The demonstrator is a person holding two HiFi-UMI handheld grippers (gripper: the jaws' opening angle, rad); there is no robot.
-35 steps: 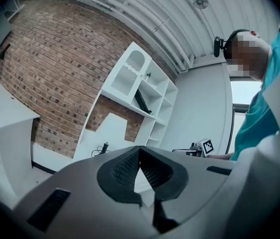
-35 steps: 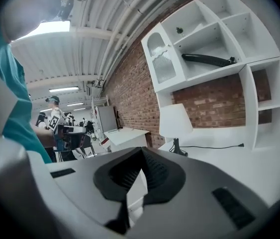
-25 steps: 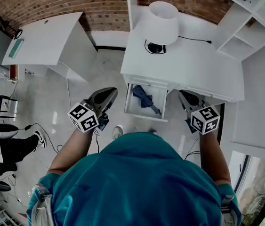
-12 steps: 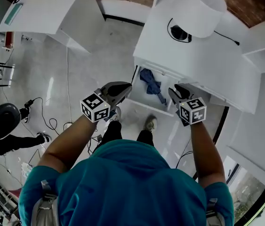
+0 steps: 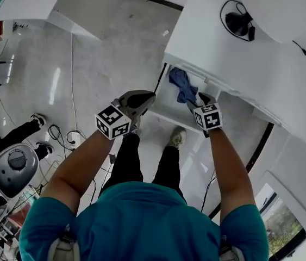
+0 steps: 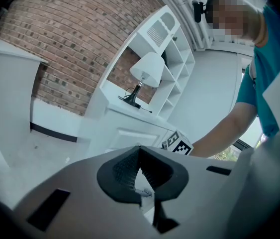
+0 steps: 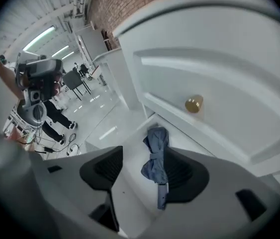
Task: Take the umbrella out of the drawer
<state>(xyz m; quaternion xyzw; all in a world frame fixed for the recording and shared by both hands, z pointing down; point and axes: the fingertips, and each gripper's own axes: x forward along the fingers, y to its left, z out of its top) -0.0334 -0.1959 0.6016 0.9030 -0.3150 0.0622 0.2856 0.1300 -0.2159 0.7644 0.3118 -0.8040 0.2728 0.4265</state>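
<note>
Floor point(image 5: 87, 64): head view; pale glossy tiles spreading left of the drawer point(image 5: 166, 112) and below it.
Cabinet point(image 5: 223, 58): white, with a flat top behind the drawer, which stands pulled out of its front; a lamp point(image 5: 283, 10) sits on that top, well behind the drawer.
Umbrella point(image 5: 184, 88): blue and folded, lying inside the drawer.
Left gripper point(image 5: 150, 97): just beside the drawer's left edge.
Right gripper point(image 5: 203, 98): over the drawer's right part, close to the umbrella.
Brick wall point(image 6: 70, 49): left gripper view; red-brown, behind the cabinet, with white shelves point(image 6: 175, 59) beside the lamp.
Left jaws: pressed together at the tips, nothing between them.
Knob point(image 7: 194, 103): right gripper view; brass, on a white panel just beside the open drawer.
Right jaws: spread, having just been opening; the umbrella shows in the gap, lying on the drawer floor, with the pads not touching it.
</note>
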